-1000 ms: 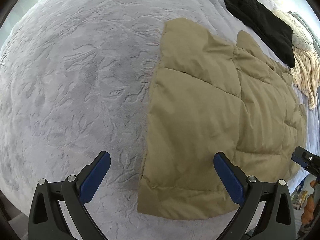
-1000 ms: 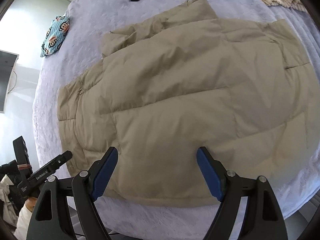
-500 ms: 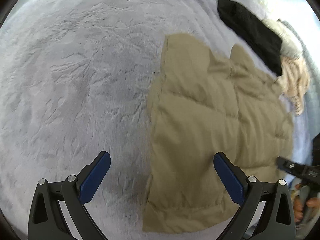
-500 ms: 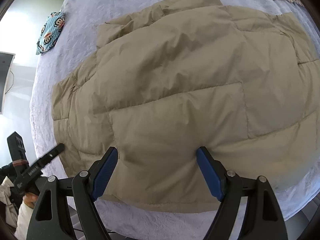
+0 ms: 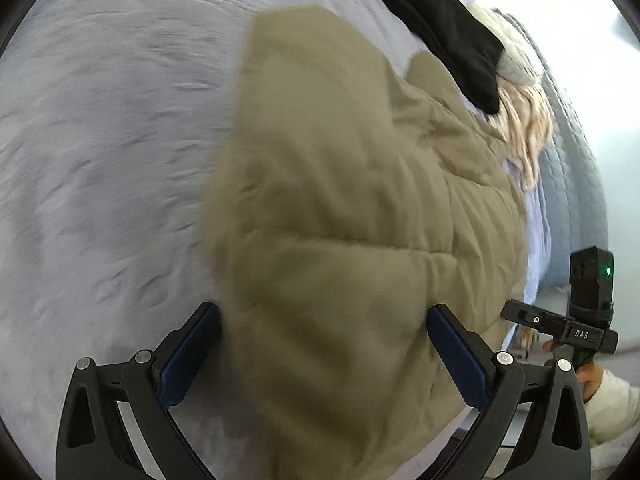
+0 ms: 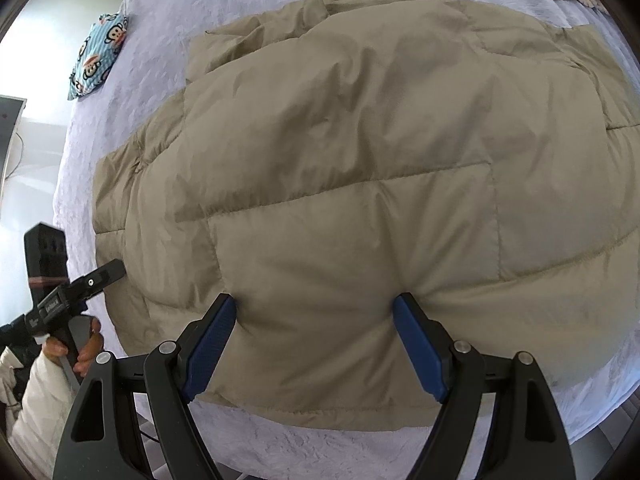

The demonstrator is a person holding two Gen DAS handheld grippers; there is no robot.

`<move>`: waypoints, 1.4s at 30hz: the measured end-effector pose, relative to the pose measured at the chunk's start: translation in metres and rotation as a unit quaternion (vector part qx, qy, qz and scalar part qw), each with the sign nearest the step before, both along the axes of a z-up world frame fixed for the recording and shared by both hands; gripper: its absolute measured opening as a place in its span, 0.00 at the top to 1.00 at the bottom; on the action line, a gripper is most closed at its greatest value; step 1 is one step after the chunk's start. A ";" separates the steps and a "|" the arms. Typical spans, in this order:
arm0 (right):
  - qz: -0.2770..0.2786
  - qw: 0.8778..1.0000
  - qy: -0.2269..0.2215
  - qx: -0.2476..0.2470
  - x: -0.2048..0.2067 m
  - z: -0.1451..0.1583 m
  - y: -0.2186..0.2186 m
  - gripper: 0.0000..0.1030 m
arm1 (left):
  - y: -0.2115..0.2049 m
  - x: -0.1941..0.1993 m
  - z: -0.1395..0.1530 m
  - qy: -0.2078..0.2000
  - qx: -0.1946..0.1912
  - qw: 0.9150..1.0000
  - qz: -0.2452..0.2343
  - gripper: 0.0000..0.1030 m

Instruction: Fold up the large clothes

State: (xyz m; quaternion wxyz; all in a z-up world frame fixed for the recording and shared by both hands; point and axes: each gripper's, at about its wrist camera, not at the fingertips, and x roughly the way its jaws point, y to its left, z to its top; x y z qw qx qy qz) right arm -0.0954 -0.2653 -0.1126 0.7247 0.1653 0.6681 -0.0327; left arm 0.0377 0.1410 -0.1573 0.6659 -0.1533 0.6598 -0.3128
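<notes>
While both your grippers hang over the near hem, the big folds are not yet made, as I read it: the tan quilted puffer jacket [image 6: 360,168] lies spread flat on the pale grey plush bedspread [image 6: 320,448], and no panel looks doubled over from here. Right gripper [image 6: 316,320] first: its blue pads stand wide apart, tips dented into the padding just inside the bottom hem, a full quilted panel bulging between them but nothing pinched. Left gripper [image 5: 322,332] likewise spread wide, one blue pad at the jacket's side edge and the other well over the fabric; this view is blurred, so I can't say whether its tips touch.

Beyond your right fingers the jacket runs out to its rumpled collar end, then a long black garment [image 5: 440,32] and a cream striped knit [image 5: 524,128] past it. Off to the far left of them sits a blue monkey-print cushion [image 6: 98,56].

Against a second ago: your left gripper has swung in and down, so the jacket's corner, which lay ahead of its fingers, now fills the gap between them. Your right has sunk closer onto the hem, gap unchanged.

Left to do, I'd judge: close on the hem, carry it up, then fold across.
</notes>
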 end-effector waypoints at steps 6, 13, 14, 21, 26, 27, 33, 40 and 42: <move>0.008 1.000 0.001 -0.005 0.004 -0.004 0.005 0.18 | -0.035 0.000 -0.015 0.015 -0.015 0.998 -0.055 0.00; 0.025 1.000 -0.015 0.002 0.004 0.015 0.006 0.18 | -0.034 0.001 -0.012 0.049 -0.081 0.994 -0.047 0.63; 0.026 0.999 -0.027 -0.003 0.004 0.023 0.004 0.20 | -0.032 0.000 -0.010 0.047 -0.081 0.995 -0.045 0.64; -0.007 0.996 -0.082 -0.021 0.008 0.037 -0.021 0.90 | -0.042 -0.013 0.029 0.020 -0.069 0.997 -0.036 0.72; -0.002 0.997 -0.082 -0.004 0.018 0.011 -0.028 0.90 | -0.053 -0.027 0.078 -0.008 -0.057 0.998 -0.029 0.72; -0.001 0.997 -0.081 0.002 0.021 0.004 -0.029 0.90 | -0.059 -0.031 0.090 -0.015 -0.054 0.998 -0.027 0.72; -0.008 0.995 -0.074 0.068 0.037 -0.019 -0.050 0.90 | -0.119 -0.060 0.166 -0.053 -0.031 0.998 -0.026 0.72; -0.020 0.988 -0.065 0.140 0.048 -0.043 -0.072 0.95 | -0.237 -0.082 0.203 -0.056 0.048 0.997 -0.026 0.72; -0.027 0.985 -0.059 0.161 0.049 -0.047 -0.078 0.95 | -0.265 -0.085 0.207 -0.061 0.075 0.995 -0.028 0.72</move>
